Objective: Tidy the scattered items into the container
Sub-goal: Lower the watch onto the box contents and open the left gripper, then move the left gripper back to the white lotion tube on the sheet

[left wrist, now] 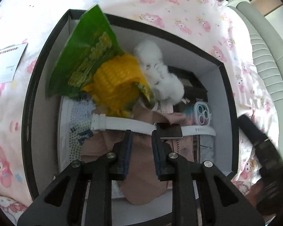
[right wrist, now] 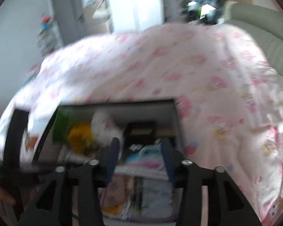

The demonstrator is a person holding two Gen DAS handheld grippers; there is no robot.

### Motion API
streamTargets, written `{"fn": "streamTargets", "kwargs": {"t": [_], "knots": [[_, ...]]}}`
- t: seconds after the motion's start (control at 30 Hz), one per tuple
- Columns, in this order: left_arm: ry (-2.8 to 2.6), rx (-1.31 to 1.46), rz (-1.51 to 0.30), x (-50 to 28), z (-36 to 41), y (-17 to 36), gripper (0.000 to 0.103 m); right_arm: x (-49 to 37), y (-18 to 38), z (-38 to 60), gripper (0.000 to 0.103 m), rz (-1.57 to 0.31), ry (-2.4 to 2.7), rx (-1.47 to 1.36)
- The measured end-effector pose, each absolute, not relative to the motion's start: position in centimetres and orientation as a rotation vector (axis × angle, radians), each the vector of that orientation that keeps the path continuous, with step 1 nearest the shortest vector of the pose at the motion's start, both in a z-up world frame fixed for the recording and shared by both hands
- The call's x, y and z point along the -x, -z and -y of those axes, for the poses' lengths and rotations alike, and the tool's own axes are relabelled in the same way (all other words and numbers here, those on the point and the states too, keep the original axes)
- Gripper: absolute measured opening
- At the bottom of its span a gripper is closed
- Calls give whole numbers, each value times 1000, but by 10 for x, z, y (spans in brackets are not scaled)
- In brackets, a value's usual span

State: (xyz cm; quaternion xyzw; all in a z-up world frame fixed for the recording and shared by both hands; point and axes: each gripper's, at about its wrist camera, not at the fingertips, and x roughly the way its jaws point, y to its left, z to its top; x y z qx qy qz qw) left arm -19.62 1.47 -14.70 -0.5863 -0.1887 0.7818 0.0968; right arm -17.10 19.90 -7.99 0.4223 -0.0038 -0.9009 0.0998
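Note:
A black box with white inner walls sits on the bed. It holds a green snack bag, a yellow corn-shaped item, a white fluffy toy, a pastel phone case and pink cloth. A white-strapped smartwatch lies across the pile. My left gripper is open inside the box, its tips at the strap's near edge and the watch face just right of the right finger. My right gripper, blurred, is open over the box with nothing between its fingers.
The bed is covered by a pink cartoon-print sheet. A white paper card lies on it left of the box. A grey padded headboard runs along the right. A blurred black bar crosses the box's right rim.

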Motion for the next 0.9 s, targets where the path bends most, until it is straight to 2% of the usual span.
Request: {"fn": "streamTargets", "kwargs": {"t": [0.07,0.2,0.33,0.57,0.9], "knots": [[-2301,1764,566,199,-15,151,21,179,102,-189,44,-24,2588,-1393],[-2284,1813,558,201,-16,162,21,197,138,-194,44,75,2492,-1623],[-2302,1798,548,199,-17,161,21,202,148,-191,44,68,2473,-1674],[-2396,1619,516,173,-28,130,21,180,116,-185,44,67,2572,-1488],[-2457,1508,442,132,-25,91,22,148,78,-173,44,70,2620,-1302]]}}
